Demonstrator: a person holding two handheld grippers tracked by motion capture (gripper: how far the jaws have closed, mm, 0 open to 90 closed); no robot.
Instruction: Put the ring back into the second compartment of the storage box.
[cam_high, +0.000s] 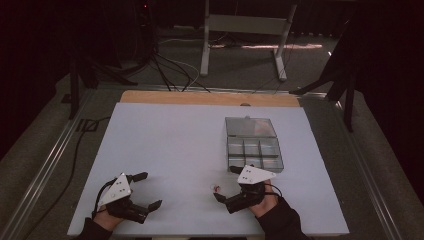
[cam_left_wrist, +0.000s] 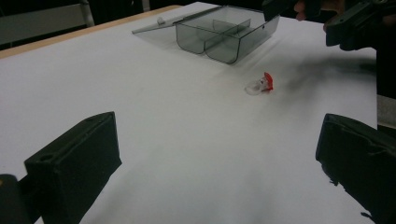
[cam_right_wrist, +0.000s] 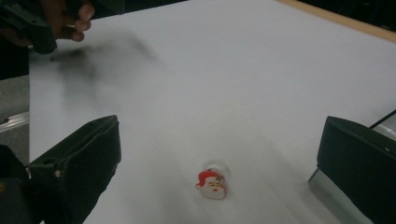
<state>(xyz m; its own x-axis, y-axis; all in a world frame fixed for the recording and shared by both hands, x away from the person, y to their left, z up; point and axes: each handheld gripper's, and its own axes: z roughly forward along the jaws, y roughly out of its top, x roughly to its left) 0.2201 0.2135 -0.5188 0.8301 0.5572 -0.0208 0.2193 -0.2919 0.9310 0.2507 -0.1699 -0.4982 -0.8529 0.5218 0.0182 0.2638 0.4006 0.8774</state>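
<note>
**Ana:** Red and white plastic, that little Santa ring (cam_right_wrist: 212, 183). It lies flat on the white table (cam_high: 165, 145), between the spread jaws of the right gripper (cam_right_wrist: 217, 163), touching neither.

**Ben:** So nothing is picked up yet?

**Ana:** Nothing. In the high view the ring (cam_high: 215, 188) sits just left of the right gripper (cam_high: 226, 184), near the front edge. The smoky compartment box (cam_high: 254, 150) stands open further back, its lid (cam_high: 250, 127) folded flat behind it, and I see no ring in any of its cells, though the far ones are dim.

**Ben:** And the other hand?

**Ana:** The left gripper (cam_high: 148, 190) rests well apart at the near left corner, jaws wide, holding nothing. From its own view the ring (cam_left_wrist: 261, 85) lies between it and the box (cam_left_wrist: 224, 35).

**Ben:** Your reading?

**Ana:** Early days, I'd say: lid open is the 1 step done; the grasp, the carry and the drop into a cell are all left.
</note>
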